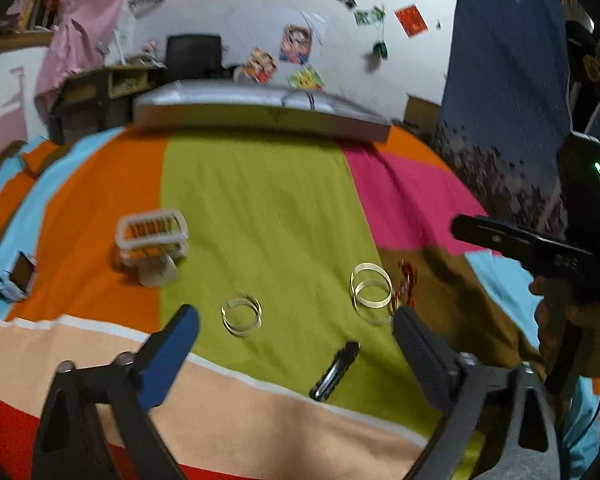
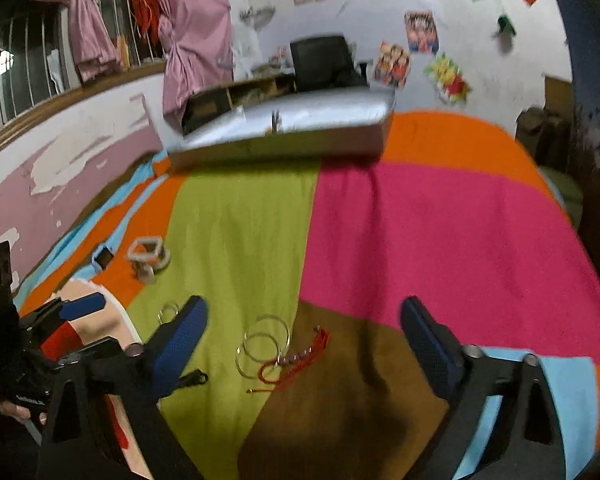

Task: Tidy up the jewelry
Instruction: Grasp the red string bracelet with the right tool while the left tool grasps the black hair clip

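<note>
Left wrist: left gripper (image 1: 296,322) is hovering, jaws wide and empty, over bangles (image 1: 242,314) lying loose on the bed (image 1: 260,200), white holder (image 1: 152,236) waiting nearby; right wrist: right gripper (image 2: 304,316), jaws wide, empty, is facing red bracelet (image 2: 296,362) beside larger bangles (image 2: 264,344).

Bangles (image 1: 371,289) beside, perhaps touching, bracelet (image 2: 296,362)

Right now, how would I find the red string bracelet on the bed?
Find the green stripe of the colourful bedspread, then follow its right edge to the brown patch. The red string bracelet lies there, touching a pair of clear bangles; it is the only red, stringy piece.
</note>
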### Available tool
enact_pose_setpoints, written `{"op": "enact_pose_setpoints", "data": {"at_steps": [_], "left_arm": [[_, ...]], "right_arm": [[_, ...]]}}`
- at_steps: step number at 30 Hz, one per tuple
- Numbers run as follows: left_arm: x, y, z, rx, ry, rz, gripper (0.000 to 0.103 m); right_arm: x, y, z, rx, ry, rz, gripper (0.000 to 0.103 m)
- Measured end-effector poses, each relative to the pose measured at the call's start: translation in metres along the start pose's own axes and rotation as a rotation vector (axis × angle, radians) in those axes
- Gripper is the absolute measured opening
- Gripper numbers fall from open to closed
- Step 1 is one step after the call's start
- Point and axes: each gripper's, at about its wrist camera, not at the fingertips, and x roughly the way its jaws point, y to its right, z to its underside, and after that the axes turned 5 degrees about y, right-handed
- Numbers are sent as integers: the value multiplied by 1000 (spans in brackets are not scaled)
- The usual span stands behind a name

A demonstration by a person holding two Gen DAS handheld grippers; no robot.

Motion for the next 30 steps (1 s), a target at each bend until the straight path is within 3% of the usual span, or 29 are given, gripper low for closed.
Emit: {"op": "enact_pose_setpoints", "data": {"at_steps": [7, 11, 14, 20, 25, 30], "left_arm": [[25, 4, 13, 12, -118, 118, 61], [39, 7, 19, 33, -196, 161, 47], [55, 8, 26, 33, -269, 170, 38], [59, 9, 28, 23, -295, 177, 25], [63, 9, 30, -2, -317, 208, 12], [60, 0, 31, -47, -318, 225, 12]], "right_arm": [[40, -4, 32, 15, -128, -3, 58], [56, -5, 46, 39, -169, -16, 58], [66, -10, 50, 41, -184, -29, 51], [80, -17, 55, 71, -199, -53, 39], [85, -16, 63, 155, -213, -78, 21], [83, -16, 73, 229, -206, -84, 9]]}}
